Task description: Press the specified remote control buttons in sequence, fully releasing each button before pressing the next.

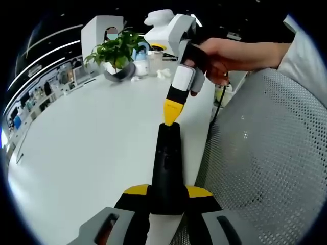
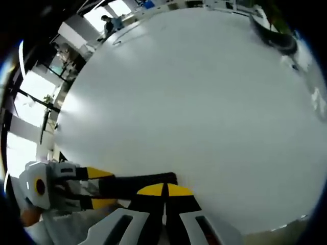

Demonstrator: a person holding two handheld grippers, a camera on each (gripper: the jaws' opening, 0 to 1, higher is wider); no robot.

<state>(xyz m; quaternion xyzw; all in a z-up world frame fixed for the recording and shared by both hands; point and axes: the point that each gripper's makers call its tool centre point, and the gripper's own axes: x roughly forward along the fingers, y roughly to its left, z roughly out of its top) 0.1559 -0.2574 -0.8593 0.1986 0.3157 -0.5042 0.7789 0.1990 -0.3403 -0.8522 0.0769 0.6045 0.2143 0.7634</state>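
My left gripper (image 1: 166, 196) clamped the black remote (image 1: 168, 168) by its near end, the remote pointing out over the white table (image 1: 87, 148). My right gripper (image 1: 170, 116), jaws pinched together, had its yellow tips down on the remote's far end. From the right gripper view, those jaws (image 2: 164, 190) met tip to tip right against the remote (image 2: 138, 184). A plant (image 1: 118, 51) stood far across the table.
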